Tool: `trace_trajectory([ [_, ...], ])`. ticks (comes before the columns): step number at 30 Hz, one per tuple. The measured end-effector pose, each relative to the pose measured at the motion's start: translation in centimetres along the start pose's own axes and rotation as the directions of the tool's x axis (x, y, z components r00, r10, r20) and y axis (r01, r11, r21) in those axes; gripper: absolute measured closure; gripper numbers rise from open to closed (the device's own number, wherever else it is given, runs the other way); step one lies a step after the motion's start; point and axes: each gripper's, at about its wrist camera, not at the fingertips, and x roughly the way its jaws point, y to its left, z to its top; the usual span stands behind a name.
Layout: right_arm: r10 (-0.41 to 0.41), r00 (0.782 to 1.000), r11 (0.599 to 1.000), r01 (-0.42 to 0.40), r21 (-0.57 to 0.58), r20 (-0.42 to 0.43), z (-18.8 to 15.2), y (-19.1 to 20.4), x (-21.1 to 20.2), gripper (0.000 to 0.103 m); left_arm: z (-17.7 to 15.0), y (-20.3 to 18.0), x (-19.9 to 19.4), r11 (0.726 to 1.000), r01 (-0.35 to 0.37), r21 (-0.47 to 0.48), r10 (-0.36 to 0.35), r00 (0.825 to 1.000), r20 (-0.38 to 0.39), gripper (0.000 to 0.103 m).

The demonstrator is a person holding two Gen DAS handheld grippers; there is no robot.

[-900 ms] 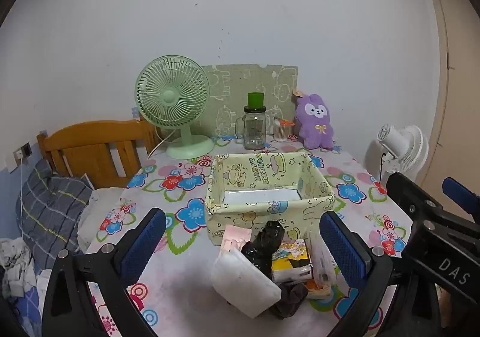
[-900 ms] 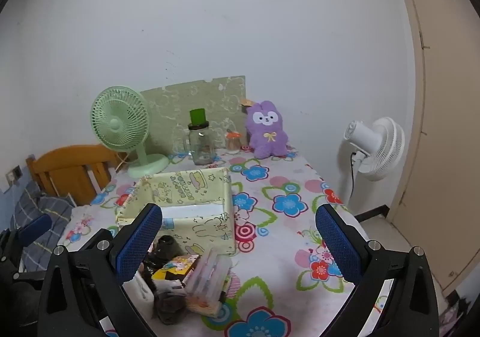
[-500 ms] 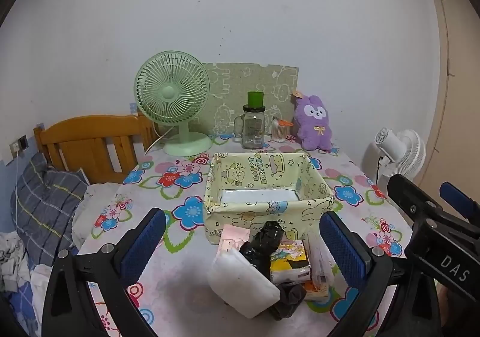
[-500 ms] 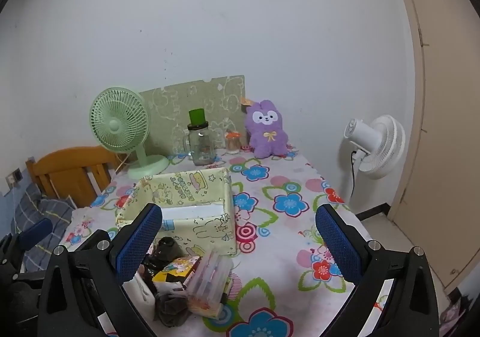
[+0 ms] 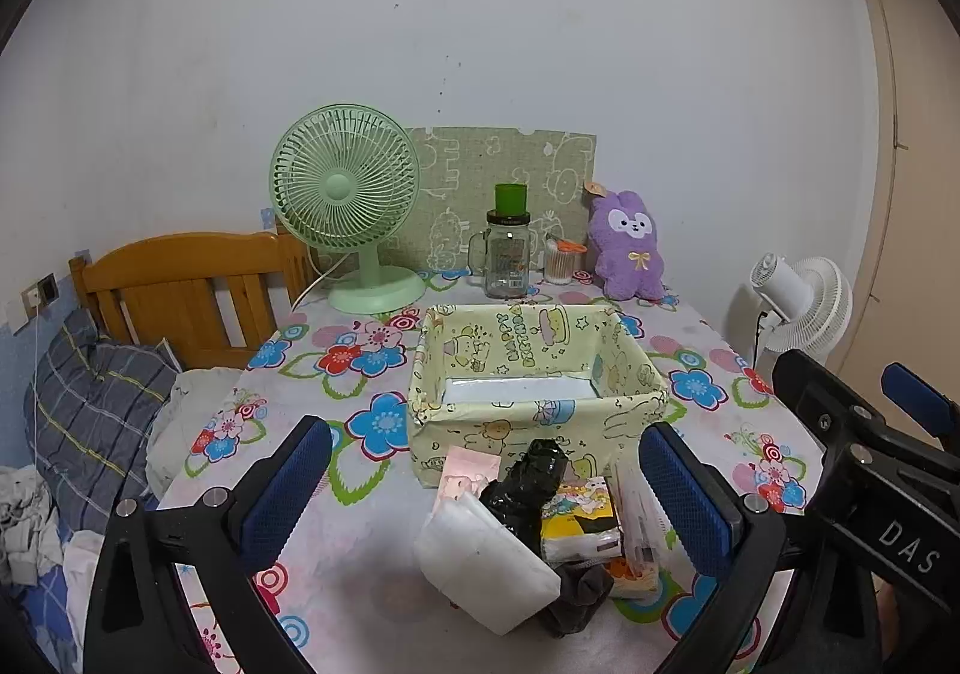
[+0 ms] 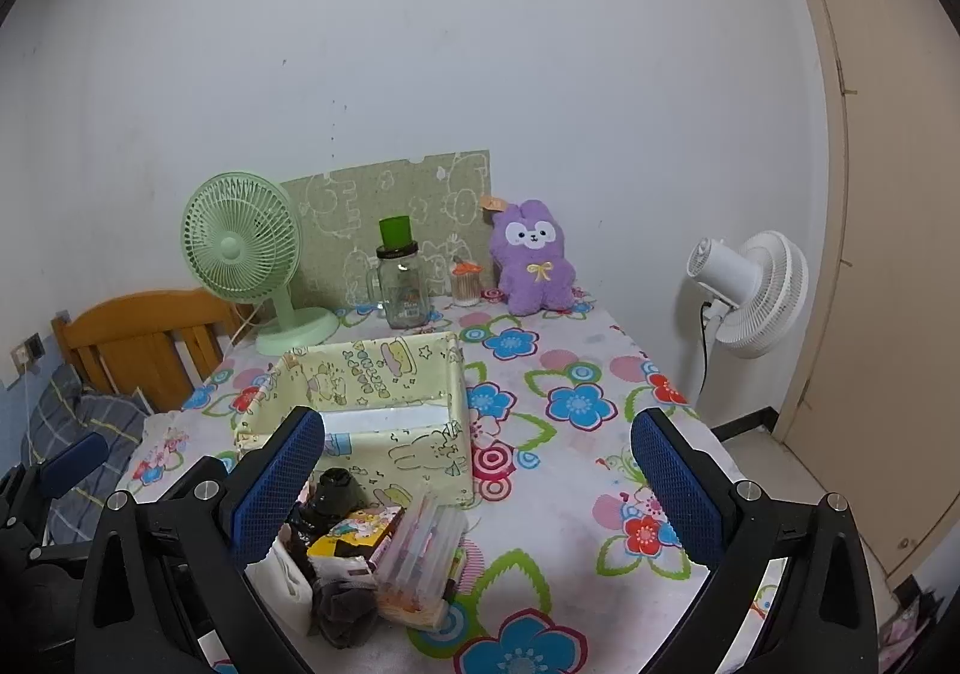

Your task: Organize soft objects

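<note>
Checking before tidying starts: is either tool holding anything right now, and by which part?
Nothing held. The left tool and right tool are open.

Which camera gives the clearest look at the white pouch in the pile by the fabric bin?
The left wrist view: the white pouch lies front and centre between the open jaws, its whole face showing. In the right wrist view, the left finger of the right hand-held gripper covers most of it; only an edge peeks out.
</note>
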Motion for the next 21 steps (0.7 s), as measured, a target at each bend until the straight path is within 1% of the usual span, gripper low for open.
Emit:
trace_trajectory([
  [21,0.011,1.000,1.000,-0.011,-0.009,0.005,-0.23,0.46,-0.01,0.000,-0.10,0.24,0.10,1.000,0.005,-0.010,-0.005,1.000,0.006,0.000],
])
